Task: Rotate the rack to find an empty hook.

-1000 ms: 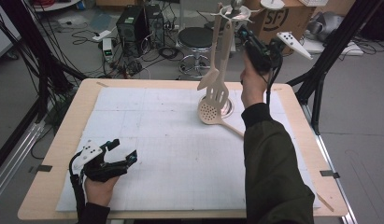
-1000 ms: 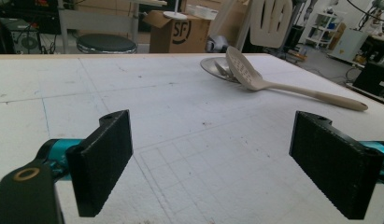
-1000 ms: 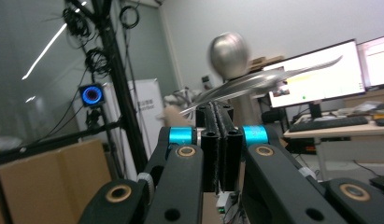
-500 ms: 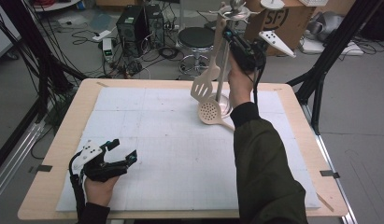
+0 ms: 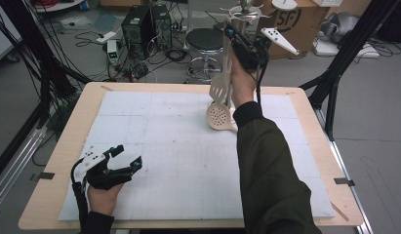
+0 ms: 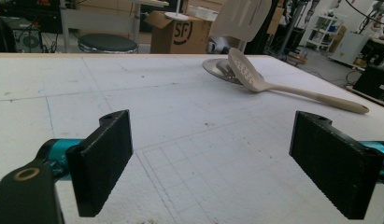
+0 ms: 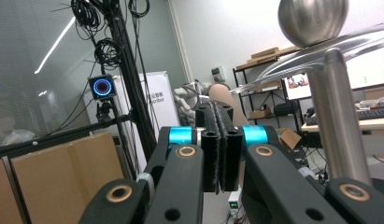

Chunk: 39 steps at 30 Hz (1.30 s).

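My right gripper point(image 5: 233, 35) is raised high over the table's far edge, shut on the handle of a beige slotted spatula point(image 5: 219, 89) that hangs head down. In the right gripper view the handle tip point(image 7: 221, 95) sticks out between the closed jaws, right beside the metal stand's pole point(image 7: 341, 126) and ball top point(image 7: 313, 18). A beige perforated spoon point(image 5: 219, 117) lies on the white mat, its head on the stand's round base point(image 6: 214, 66). My left gripper point(image 5: 122, 159) rests at the near left, open and with nothing between its pads point(image 6: 105, 161).
A white gridded mat point(image 5: 178, 165) covers the wooden table point(image 5: 56, 175). The spoon's handle point(image 6: 320, 97) stretches toward the right edge. Beyond the far edge stand a round stool point(image 5: 205, 40), a cardboard box point(image 5: 295, 22) and cables on the floor.
My right gripper has carried the spatula left and a little up, closer to the top of the metal stand. The left gripper and the spoon have stayed put.
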### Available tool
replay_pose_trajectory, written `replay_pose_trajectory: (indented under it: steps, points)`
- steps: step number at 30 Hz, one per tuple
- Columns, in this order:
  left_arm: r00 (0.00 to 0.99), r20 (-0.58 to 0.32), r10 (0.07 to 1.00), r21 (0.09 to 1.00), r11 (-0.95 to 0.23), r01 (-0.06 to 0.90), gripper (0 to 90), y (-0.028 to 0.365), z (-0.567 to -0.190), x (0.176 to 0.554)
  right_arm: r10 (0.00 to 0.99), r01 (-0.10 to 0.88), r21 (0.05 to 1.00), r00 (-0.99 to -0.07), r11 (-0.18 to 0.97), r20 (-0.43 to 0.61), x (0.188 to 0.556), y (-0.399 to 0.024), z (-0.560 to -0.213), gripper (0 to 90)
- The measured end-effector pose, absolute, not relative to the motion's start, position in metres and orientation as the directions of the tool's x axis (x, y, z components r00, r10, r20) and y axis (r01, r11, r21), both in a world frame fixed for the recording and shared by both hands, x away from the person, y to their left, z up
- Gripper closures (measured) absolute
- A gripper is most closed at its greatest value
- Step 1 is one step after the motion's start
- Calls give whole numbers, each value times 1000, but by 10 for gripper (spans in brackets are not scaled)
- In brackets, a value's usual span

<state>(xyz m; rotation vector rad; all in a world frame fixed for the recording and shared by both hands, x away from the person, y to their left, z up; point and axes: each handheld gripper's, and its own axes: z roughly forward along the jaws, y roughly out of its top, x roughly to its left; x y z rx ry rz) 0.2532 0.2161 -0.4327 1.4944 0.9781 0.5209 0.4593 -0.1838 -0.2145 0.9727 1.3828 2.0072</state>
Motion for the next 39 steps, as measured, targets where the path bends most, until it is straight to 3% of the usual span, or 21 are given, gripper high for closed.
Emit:
replay_pose_trajectory:
  steps: [9, 20, 30, 39]
  points:
    - [550, -212, 808, 960, 68, 270, 139, 214, -432, 252, 742, 0, 942, -616, -336, 264, 459, -182, -212, 900]
    - [554, -202, 808, 961, 55, 269, 139, 212, -432, 252, 771, -43, 905, -542, -423, 335, 446, -238, -218, 900]
    - [550, -203, 810, 961, 55, 273, 139, 212, -432, 253, 802, -91, 946, -559, -311, 210, 439, -233, -203, 900]
    - [553, -203, 808, 960, 54, 274, 139, 211, -433, 254, 802, -87, 946, -557, -314, 215, 440, -227, -205, 900]
